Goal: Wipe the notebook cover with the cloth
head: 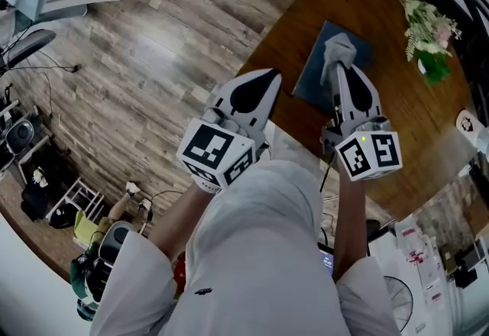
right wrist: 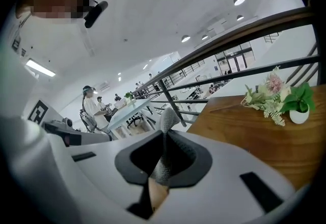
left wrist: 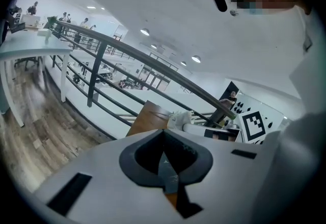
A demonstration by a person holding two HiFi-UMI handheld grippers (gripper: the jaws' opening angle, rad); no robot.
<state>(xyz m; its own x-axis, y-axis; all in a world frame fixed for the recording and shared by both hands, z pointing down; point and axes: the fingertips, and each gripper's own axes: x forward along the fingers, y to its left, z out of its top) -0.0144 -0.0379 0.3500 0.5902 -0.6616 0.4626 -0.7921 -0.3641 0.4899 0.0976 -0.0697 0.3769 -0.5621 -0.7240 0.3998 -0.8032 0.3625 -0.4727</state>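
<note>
A dark blue notebook (head: 312, 79) lies on the brown wooden table (head: 397, 136), near its left edge. My right gripper (head: 340, 67) hovers over the notebook, shut on a grey cloth (head: 338, 47) that sticks out past its tips and rests on the cover. In the right gripper view the grey cloth (right wrist: 166, 139) is pinched between the jaws and the notebook is hidden. My left gripper (head: 269, 79) hangs to the left of the notebook, off the table edge, jaws together with nothing held. The left gripper (left wrist: 164, 141) shows a thin closed seam in its own view.
A small pot of flowers (head: 428, 35) stands at the table's far right, and the flowers (right wrist: 283, 99) show again in the right gripper view. A dark railing (left wrist: 102, 45) runs behind the table. Wooden floor (head: 137, 59) lies to the left. Clutter sits at the lower right (head: 428, 250).
</note>
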